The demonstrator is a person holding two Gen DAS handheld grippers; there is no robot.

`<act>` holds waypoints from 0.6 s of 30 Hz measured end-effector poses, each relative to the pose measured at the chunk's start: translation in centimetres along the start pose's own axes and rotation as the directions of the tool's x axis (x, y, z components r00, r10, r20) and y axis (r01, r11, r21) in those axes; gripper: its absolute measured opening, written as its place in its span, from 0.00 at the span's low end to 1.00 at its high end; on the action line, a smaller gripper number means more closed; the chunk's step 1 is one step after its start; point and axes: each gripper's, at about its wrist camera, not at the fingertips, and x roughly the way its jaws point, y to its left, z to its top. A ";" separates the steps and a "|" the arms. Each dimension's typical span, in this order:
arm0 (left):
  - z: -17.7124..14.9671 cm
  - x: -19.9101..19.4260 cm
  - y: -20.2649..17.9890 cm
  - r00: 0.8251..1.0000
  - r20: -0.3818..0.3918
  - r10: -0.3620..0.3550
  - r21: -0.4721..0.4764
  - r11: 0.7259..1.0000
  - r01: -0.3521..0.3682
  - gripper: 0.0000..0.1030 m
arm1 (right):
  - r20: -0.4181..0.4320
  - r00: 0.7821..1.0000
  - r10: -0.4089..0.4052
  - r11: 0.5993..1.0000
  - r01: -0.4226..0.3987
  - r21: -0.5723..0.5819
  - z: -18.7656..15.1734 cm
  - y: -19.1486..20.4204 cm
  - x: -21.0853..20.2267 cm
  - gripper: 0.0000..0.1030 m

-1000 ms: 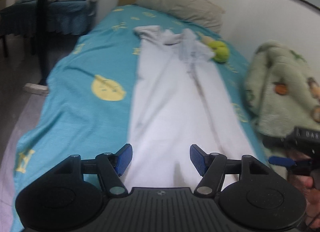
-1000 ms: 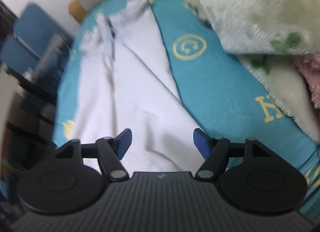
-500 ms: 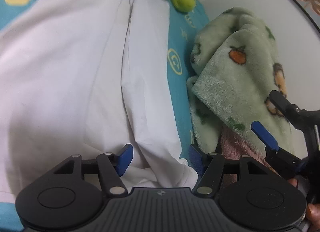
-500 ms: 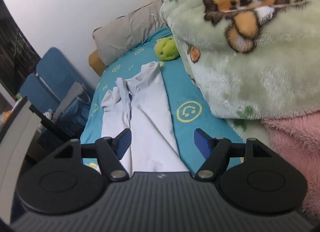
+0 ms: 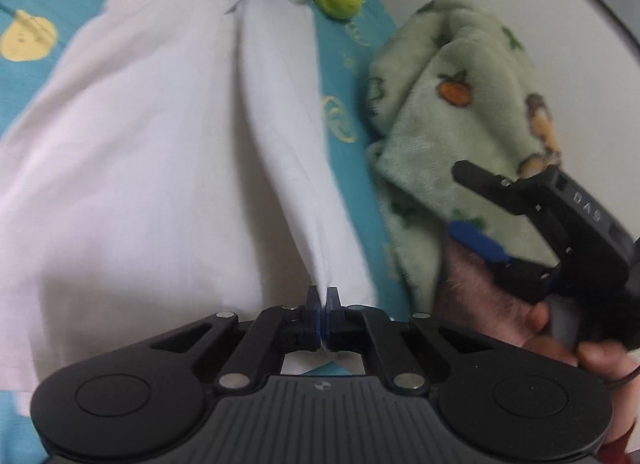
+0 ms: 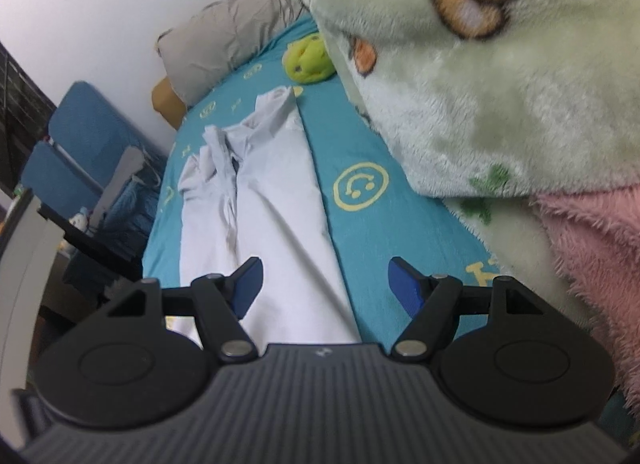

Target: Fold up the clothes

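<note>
White garment [image 5: 152, 152]: lay lengthwise on the teal bed, long axis running from lower centre to top of frame. Our left gripper [image 5: 321, 300], nearer, had just closed, pinching its near hem. Our right gripper [image 6: 324, 284] hovered spread above it, holding nothing.

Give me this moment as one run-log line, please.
left tool: just closed, pinching white garment hem | right tool: open, empty, above bed sheet | fold: not begun
</note>
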 end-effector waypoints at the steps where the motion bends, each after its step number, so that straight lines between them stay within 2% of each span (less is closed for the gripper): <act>1: 0.0 -0.1 0.5 0.999 0.001 0.036 0.004 0.999 -0.036 0.02 | -0.015 1.000 -0.009 1.000 0.008 -0.011 -0.2 0.2 0.4 0.70; 5: -0.4 0.3 1.4 0.983 -0.010 0.184 0.082 0.980 -0.182 0.02 | -0.086 0.995 -0.042 0.997 0.037 -0.061 -1.1 1.1 2.1 0.70; 6: -0.6 0.4 1.4 0.978 -0.010 0.208 0.102 0.973 -0.205 0.03 | -0.109 0.993 -0.046 0.997 0.039 -0.066 -1.4 1.2 2.6 0.70; 8: -0.8 0.1 1.3 0.978 -0.011 0.209 0.121 0.971 -0.206 0.06 | -0.169 0.984 -0.051 0.997 0.040 -0.071 -2.1 1.3 3.5 0.69; 10: -0.7 -0.6 0.9 0.979 -0.008 0.202 0.147 0.969 -0.199 0.20 | -0.235 0.971 -0.048 0.998 0.035 -0.060 -2.7 1.2 4.5 0.69; 11: -0.6 -1.3 0.9 0.980 0.002 0.199 0.148 0.969 -0.197 0.37 | -0.268 0.962 -0.048 0.998 0.036 -0.051 -2.9 1.1 4.9 0.69; 12: -0.5 -2.1 1.1 0.980 0.020 0.197 0.140 0.970 -0.198 0.50 | -0.297 0.953 -0.053 0.998 0.043 -0.043 -3.1 1.0 5.3 0.69; 14: 0.2 -4.0 2.0 0.974 0.079 0.211 0.106 0.970 -0.219 0.57 | -0.328 0.942 -0.071 0.997 0.065 -0.029 -3.3 0.8 5.8 0.69; 15: 0.7 -5.1 2.7 0.965 0.114 0.236 0.080 0.966 -0.246 0.64 | -0.340 0.938 -0.065 0.998 0.063 -0.017 -3.4 0.6 5.9 0.69; 16: 1.0 -6.1 3.5 0.950 0.155 0.272 0.056 0.957 -0.283 0.67 | -0.352 0.934 -0.057 0.998 0.060 -0.004 -3.5 0.5 6.0 0.69; 18: 1.6 -7.7 5.3 0.909 0.224 0.353 -0.006 0.933 -0.360 0.73 | -0.382 0.924 -0.031 0.998 0.047 0.031 -3.7 0.1 6.3 0.69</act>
